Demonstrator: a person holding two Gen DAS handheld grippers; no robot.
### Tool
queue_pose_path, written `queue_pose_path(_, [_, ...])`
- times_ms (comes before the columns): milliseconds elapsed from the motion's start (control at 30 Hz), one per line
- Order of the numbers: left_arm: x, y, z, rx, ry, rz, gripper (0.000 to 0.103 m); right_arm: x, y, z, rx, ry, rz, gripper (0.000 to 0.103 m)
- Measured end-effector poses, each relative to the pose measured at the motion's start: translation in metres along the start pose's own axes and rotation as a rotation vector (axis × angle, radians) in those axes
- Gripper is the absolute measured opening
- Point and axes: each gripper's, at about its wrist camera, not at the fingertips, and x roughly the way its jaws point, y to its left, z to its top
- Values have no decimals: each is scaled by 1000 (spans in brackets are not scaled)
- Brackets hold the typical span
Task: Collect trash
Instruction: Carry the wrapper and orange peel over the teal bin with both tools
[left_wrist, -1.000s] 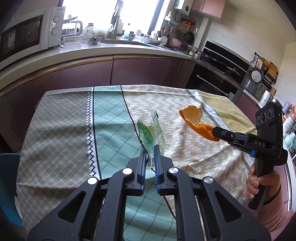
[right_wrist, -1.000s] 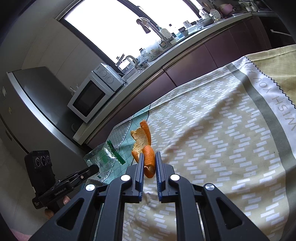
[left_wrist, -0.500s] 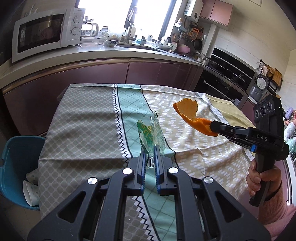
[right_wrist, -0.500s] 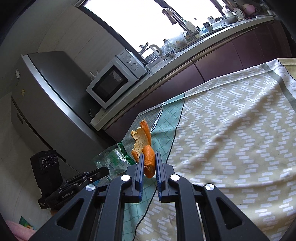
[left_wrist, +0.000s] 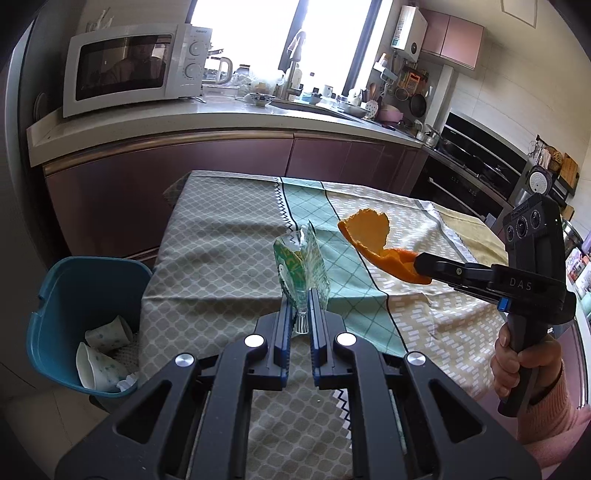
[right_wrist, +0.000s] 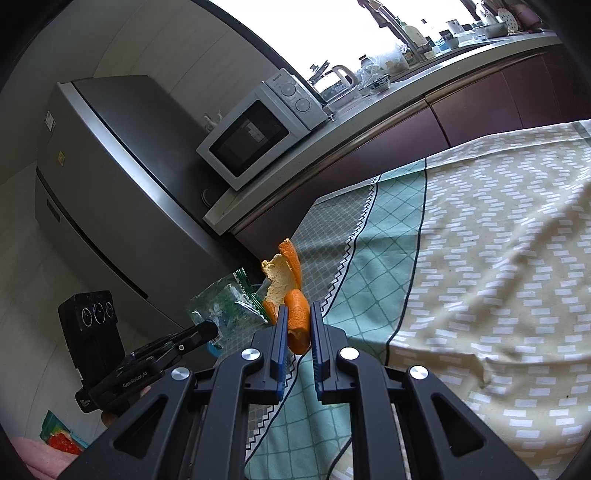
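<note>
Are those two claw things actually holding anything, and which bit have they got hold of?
Yes. The left gripper pinches a clear green-printed plastic wrapper by its bottom end. The right gripper clamps a curled orange peel by its lower end.

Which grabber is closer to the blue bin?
Left. The left gripper, holding the wrapper, is just beside the blue bin; the right gripper, holding the orange peel, is farther off over the table.

My left wrist camera faces the counter; my right looks leftward; both share the microwave (left_wrist: 129, 68) and tablecloth (right_wrist: 480, 258).
</note>
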Motion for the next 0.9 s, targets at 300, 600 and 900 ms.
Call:
queue_pose_path(300, [-26, 28, -2, -32, -29, 59, 9, 29, 20, -2, -25, 47, 43, 10])
queue_pose_path(600, [-46, 57, -6, -75, -49, 119, 9, 61, 41, -1, -57, 101, 79, 10])
queue_pose_path(900, [-60, 82, -9, -104, -65, 182, 9, 90, 60, 4, -89, 147, 110, 10])
